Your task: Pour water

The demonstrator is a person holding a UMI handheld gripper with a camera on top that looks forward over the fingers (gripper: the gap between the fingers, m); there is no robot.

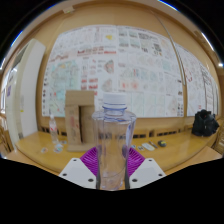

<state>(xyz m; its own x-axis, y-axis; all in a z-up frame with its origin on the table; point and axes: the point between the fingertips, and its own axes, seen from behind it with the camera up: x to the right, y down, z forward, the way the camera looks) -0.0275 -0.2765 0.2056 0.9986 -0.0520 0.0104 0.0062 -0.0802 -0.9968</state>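
Clear plastic bottle clamped upright between the gripper's two fingers.

The gripper (pixel 113 172) is clenched on a tall, transparent plastic bottle (pixel 113 140) with a wide neck; the purple pads (pixel 92 158) on both white fingers press against its lower sides, and the bottle rises straight up from between them. Behind the bottle runs a light wooden table (pixel 175 150). On that table, behind the bottle and to one side, stands a brown cardboard box (pixel 79 117), and further out on that side a small slim clear bottle (pixel 54 132). On the bottle's other side, far back at the table's end, sits a dark bag (pixel 205 123). Behind everything, above the bottle, a wall of white printed sheets (pixel 125 65) fills the background.
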